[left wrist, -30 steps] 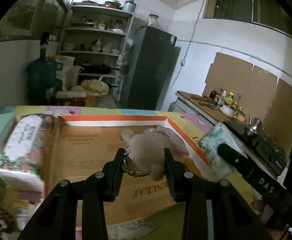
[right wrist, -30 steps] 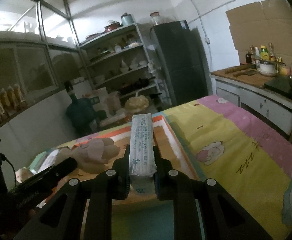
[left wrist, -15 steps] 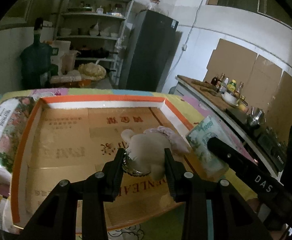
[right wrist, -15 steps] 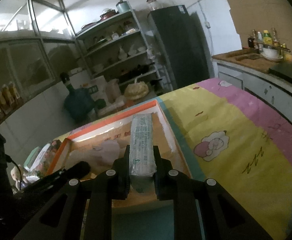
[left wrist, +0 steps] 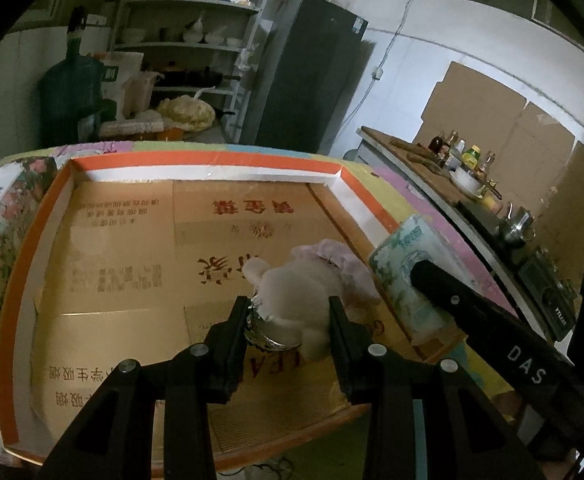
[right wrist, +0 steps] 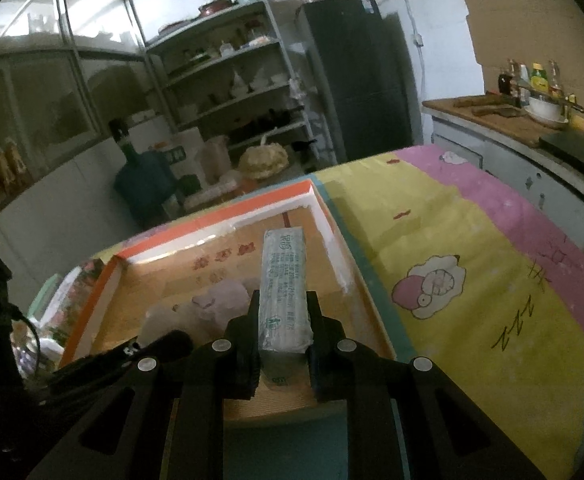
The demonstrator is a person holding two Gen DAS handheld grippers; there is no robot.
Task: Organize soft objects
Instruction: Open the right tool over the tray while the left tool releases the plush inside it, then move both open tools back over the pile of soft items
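Observation:
My left gripper [left wrist: 290, 320] is shut on a beige plush toy [left wrist: 299, 292] with a pink frill and holds it over the cardboard box [left wrist: 212, 164], which has an orange rim. My right gripper [right wrist: 284, 320] is shut on a pale green tissue pack [right wrist: 284, 280] and holds it above the box's right side [right wrist: 323, 216]. The tissue pack also shows in the left wrist view [left wrist: 407, 264], with the right gripper's black finger [left wrist: 471, 316] on it. The plush toy shows dimly in the right wrist view [right wrist: 212, 304], left of the pack.
A floral-print pack [left wrist: 0, 216] lies left of the box. The box sits on a cartoon-print cloth [right wrist: 471, 272] in yellow and pink. A counter with bottles and a bowl [left wrist: 463, 168] stands at the right; shelves [right wrist: 232, 80] and a dark fridge [right wrist: 355, 72] stand behind.
Both grippers have moved forward and down over the box with their loads. The box fills more of both views, and the tissue pack hangs lower inside its right edge.

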